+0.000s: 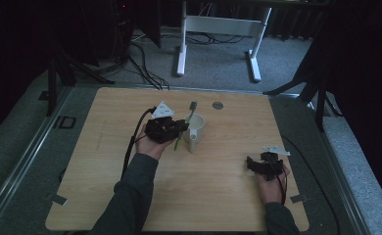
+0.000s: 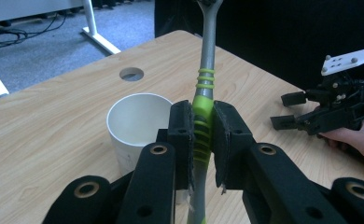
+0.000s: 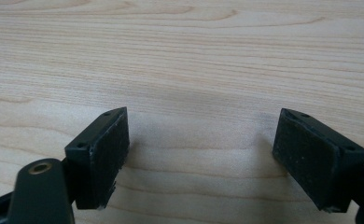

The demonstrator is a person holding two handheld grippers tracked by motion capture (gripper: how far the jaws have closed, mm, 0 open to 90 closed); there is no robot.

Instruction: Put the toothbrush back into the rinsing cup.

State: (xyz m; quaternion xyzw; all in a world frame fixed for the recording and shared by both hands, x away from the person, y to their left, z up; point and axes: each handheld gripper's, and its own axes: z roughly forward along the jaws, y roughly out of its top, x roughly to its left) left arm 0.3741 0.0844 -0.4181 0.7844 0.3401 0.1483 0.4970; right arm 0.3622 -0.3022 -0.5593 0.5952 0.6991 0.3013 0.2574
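My left hand-held gripper (image 2: 202,135) is clamped on the toothbrush (image 2: 205,84) at its green grip, holding it just beside the white cup (image 2: 133,123) on the tabletop (image 2: 54,126). I judge placing is next: lift over the rim, lower, release. My right hand-held gripper (image 3: 203,154) rests wide, empty.

Cup (image 1: 195,128) with toothbrush (image 1: 186,128) blocks table (image 1: 218,196) centre; bare wood all round.
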